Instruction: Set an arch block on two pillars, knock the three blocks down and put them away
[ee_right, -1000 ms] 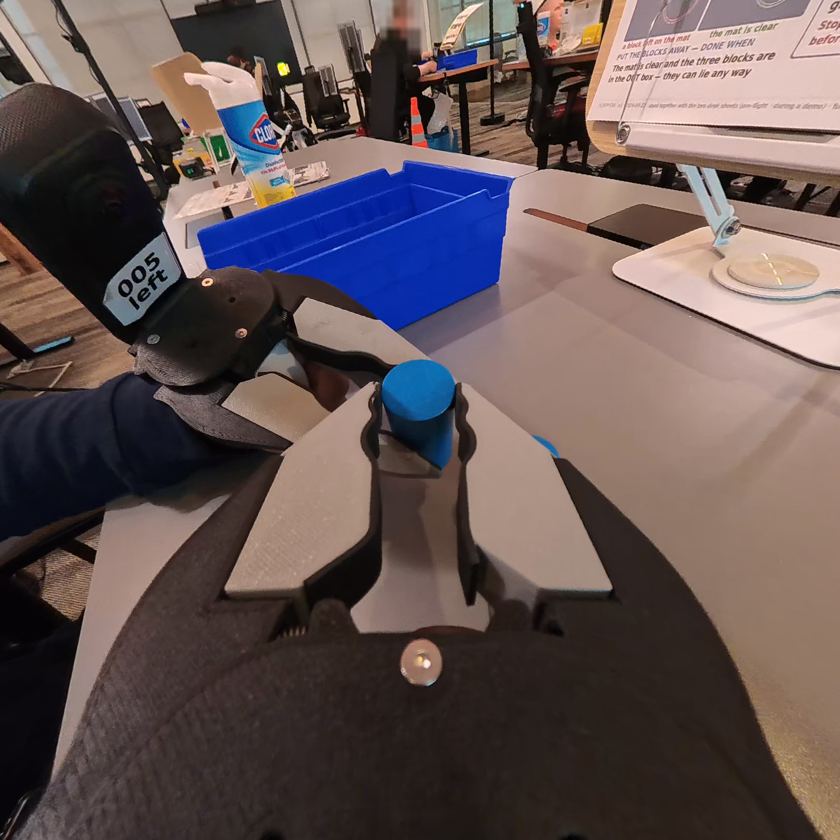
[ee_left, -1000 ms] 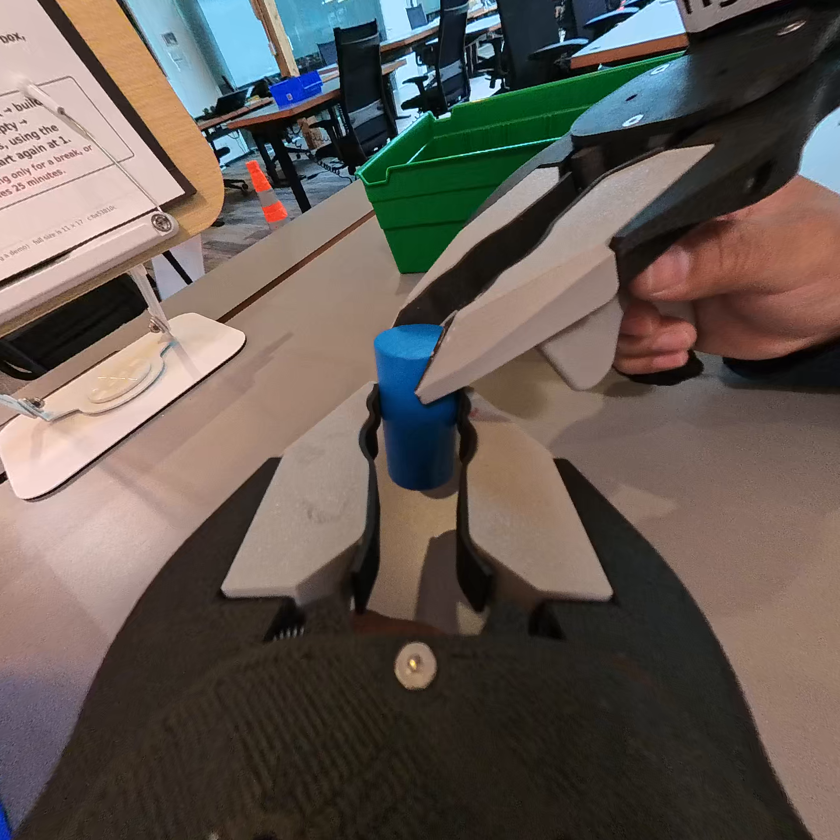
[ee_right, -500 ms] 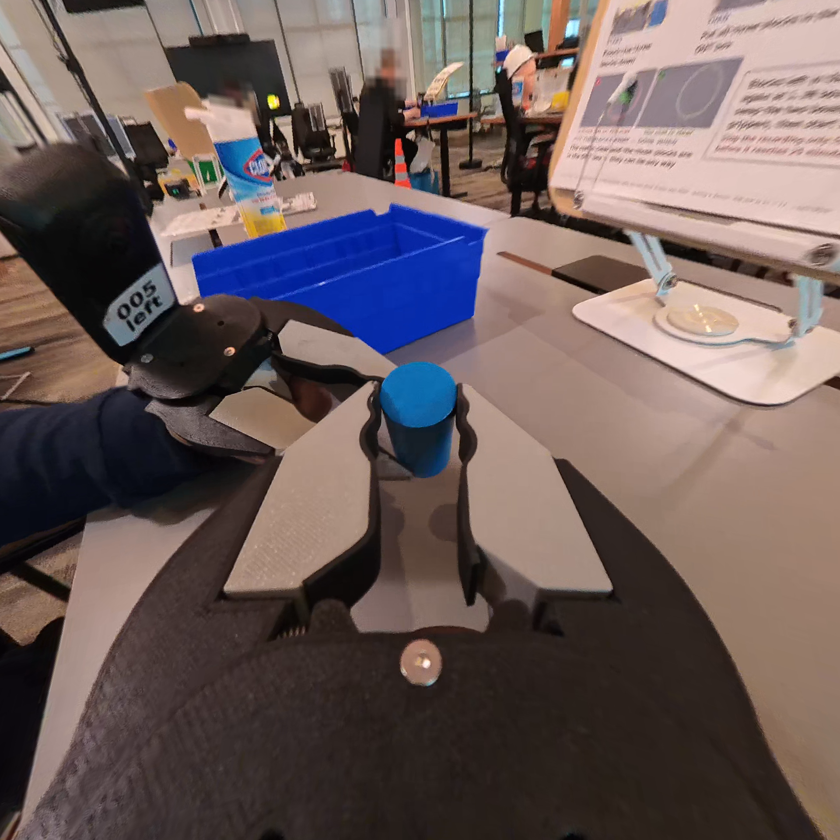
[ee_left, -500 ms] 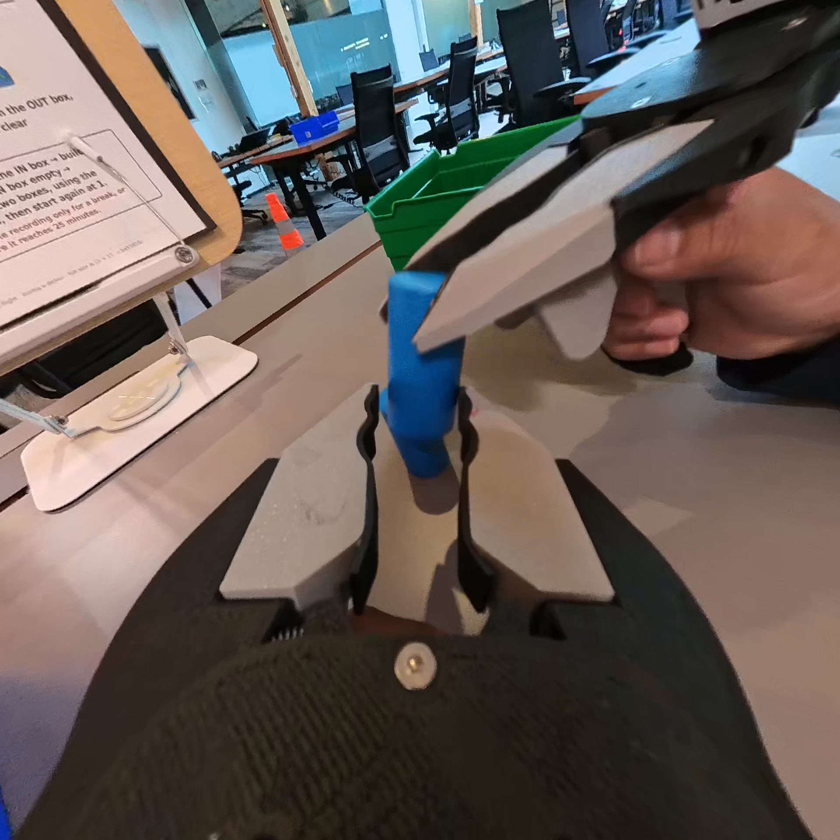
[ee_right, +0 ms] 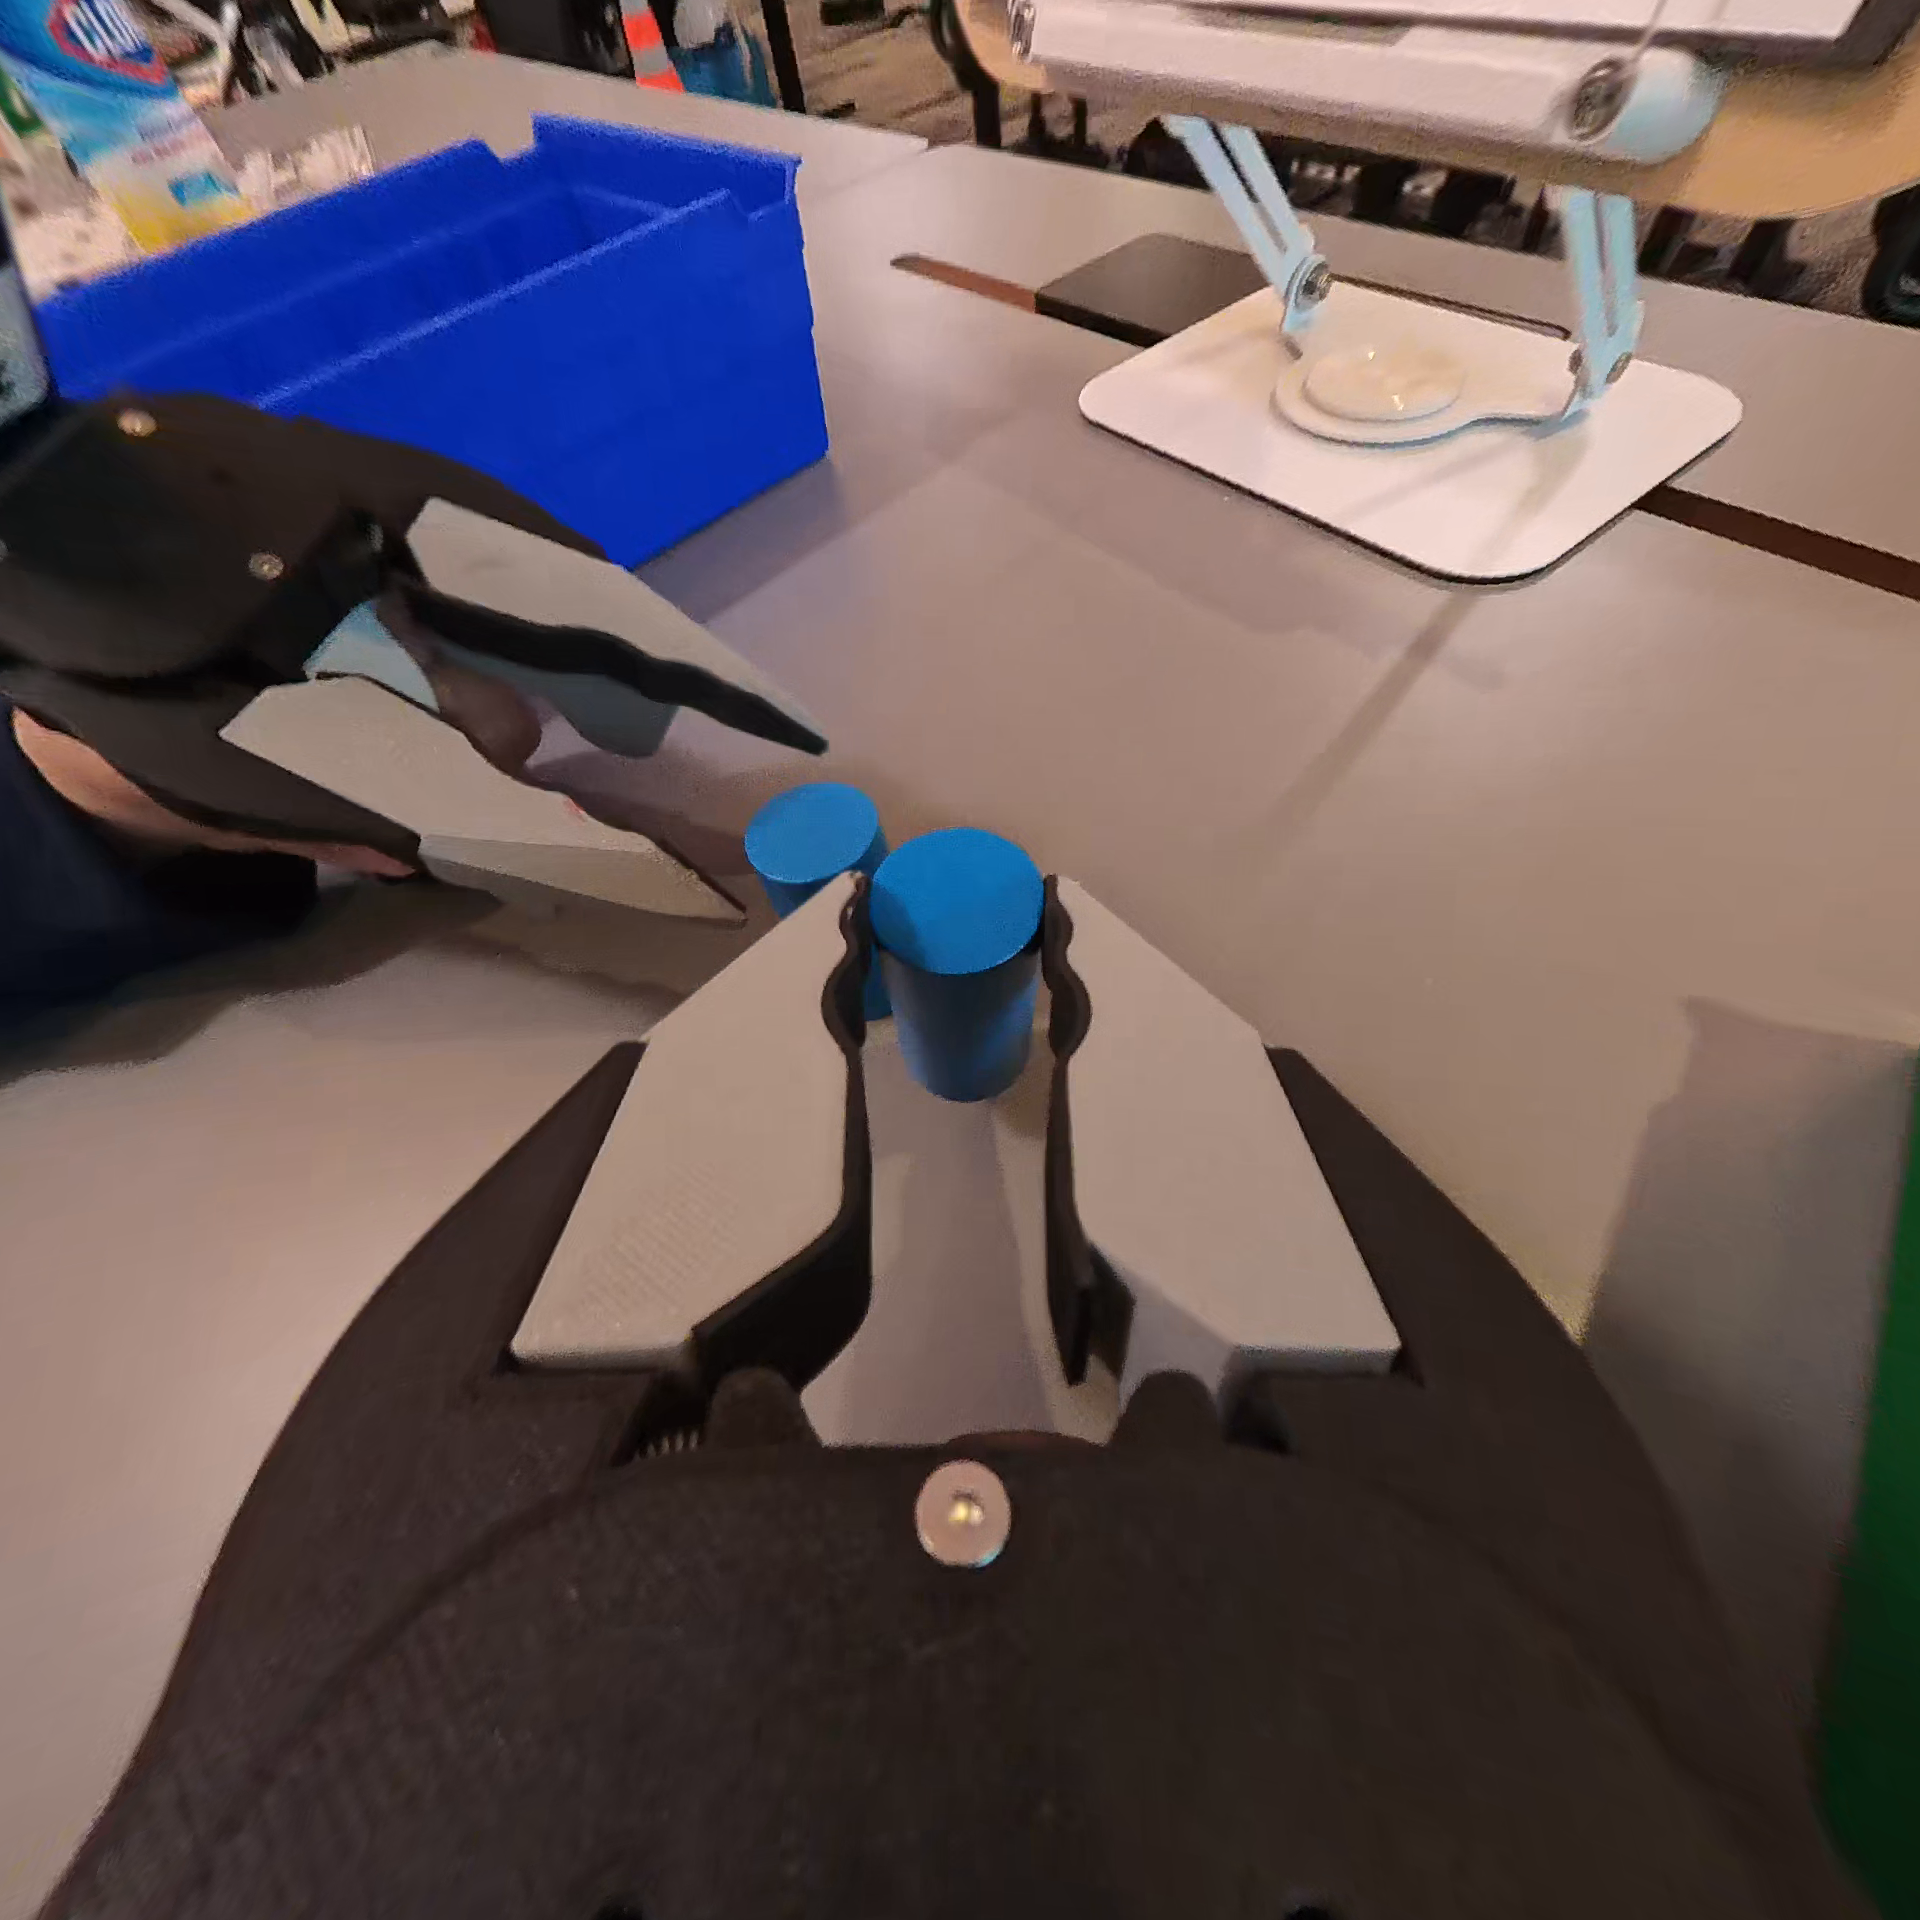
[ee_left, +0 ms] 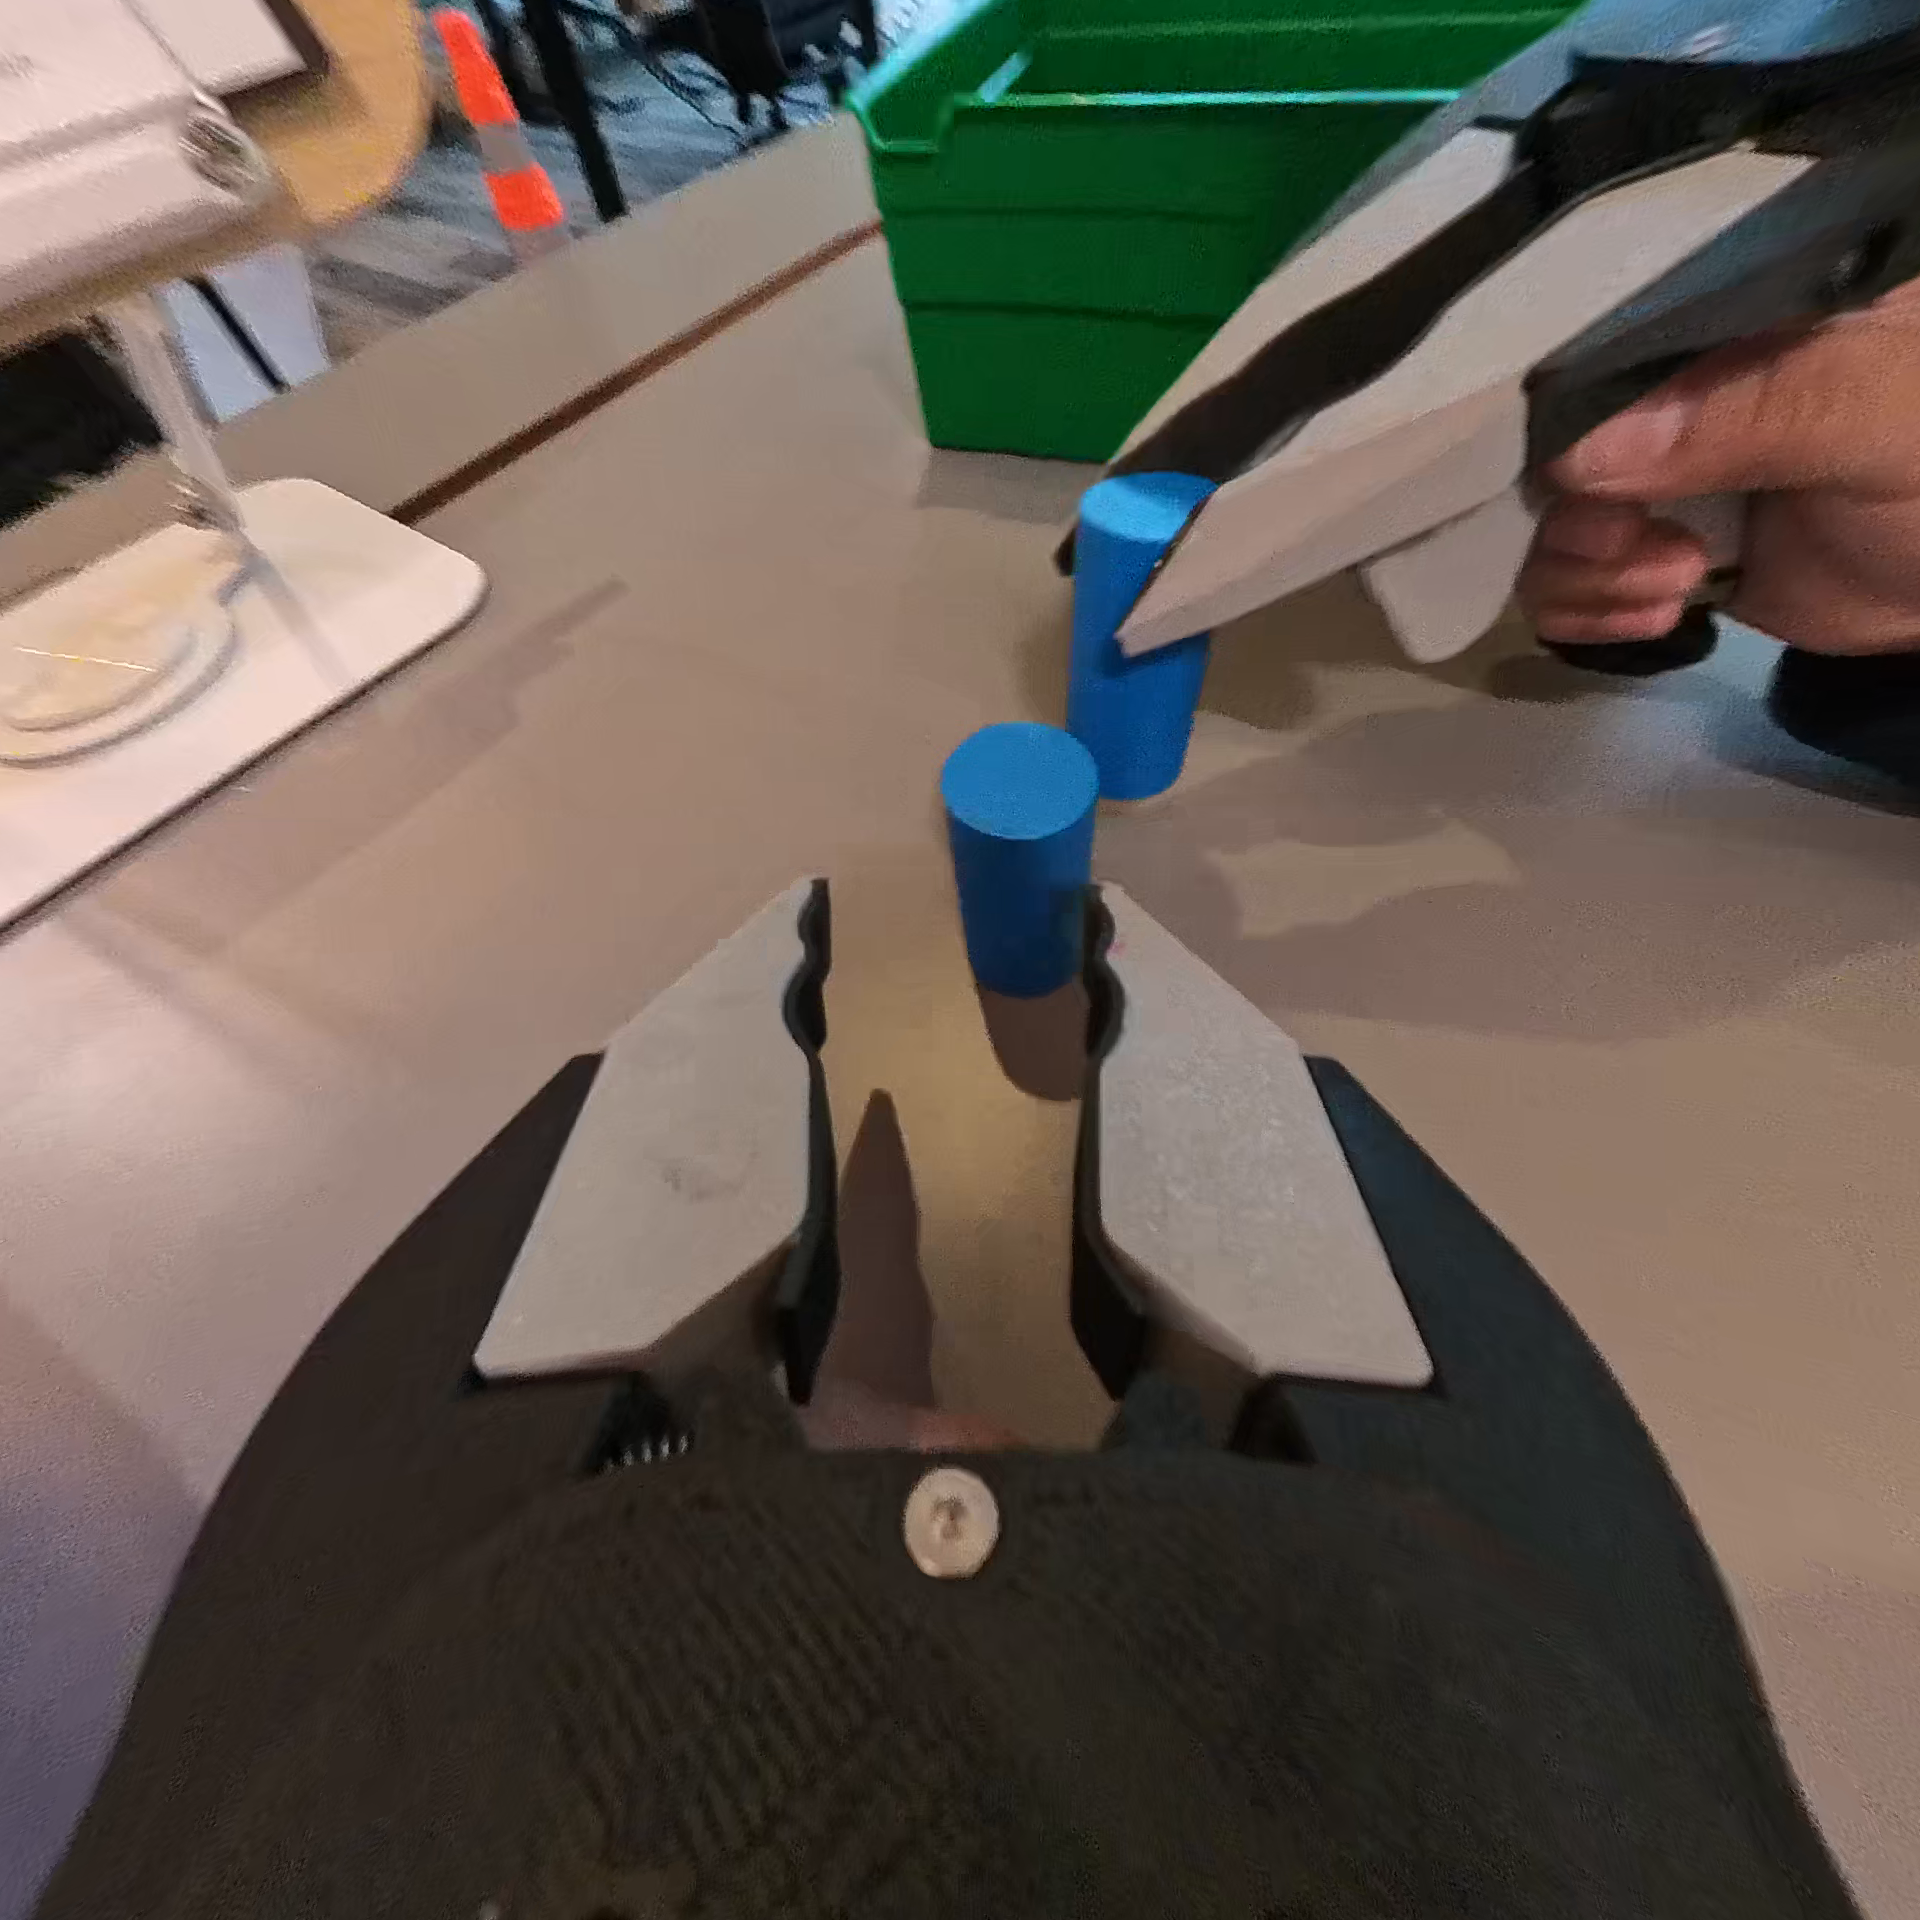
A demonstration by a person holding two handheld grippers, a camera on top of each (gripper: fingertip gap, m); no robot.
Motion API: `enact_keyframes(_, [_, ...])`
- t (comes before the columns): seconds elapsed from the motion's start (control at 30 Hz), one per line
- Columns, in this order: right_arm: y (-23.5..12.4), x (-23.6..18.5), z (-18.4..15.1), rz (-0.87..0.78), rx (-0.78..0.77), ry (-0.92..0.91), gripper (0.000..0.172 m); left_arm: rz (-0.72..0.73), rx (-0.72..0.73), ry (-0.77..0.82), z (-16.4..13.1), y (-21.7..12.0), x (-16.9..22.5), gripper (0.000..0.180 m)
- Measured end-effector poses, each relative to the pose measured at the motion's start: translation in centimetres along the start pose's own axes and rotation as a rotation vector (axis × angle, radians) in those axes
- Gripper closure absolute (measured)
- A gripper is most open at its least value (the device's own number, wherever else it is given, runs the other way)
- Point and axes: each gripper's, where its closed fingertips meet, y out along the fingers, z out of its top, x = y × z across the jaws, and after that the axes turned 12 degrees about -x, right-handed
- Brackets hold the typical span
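Left wrist view first: my left gripper point(ee_left: 951, 935) has its fingers spread wide, and one blue pillar point(ee_left: 1018, 852) stands upright on the grey table point(ee_left: 644, 727) at the mouth of the jaws. It sits against the right-hand finger, with clear air between it and the other, so nothing is pinched there; that pillar looks set down and released. Just beyond it, my right gripper point(ee_left: 1127, 623) pinches the second blue pillar point(ee_left: 1127, 717), which leans a little, its foot at or just above the table, I can't tell which.

Over to the right wrist view: the right gripper point(ee_right: 951, 914) has both pads pressed on the second pillar point(ee_right: 956, 966) near its top, and the first pillar point(ee_right: 810, 847) stands just behind and to the left, very near it, perhaps touching. The left gripper point(ee_right: 769, 821) hangs parted beside it.

So where are we? Early, I'd say. One pillar is placed, the second is about to be seated. No arch block shows anywhere in either view. A green bin point(ee_left: 1091, 239) and a blue bin point(ee_right: 468, 343) wait at the table's edges. What I can see of the blue bin is bare. Left to do: release this pillar with a sensible gap, fetch the arch, cap the pair, topple them, and put all three away.
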Motion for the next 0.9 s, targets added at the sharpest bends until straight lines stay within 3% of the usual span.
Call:
enact_keyframes(0.27, [0.7,-0.4,-0.5,0.004,-0.034,-0.030,0.142,-0.037,-0.083,0.118,0.2,2.5,0.4,0.132])
enact_keyframes(0.4, [0.7,-0.5,-0.6,0.026,-0.038,-0.025,0.142,-0.079,-0.087,0.135,0.4,2.8,1.0,0.150])
enact_keyframes(0.9, [3.5,-2.9,-0.7,0.128,-0.058,-0.230,0.142,0.005,-0.098,0.081,-2.9,-1.1,-1.4,0.150])
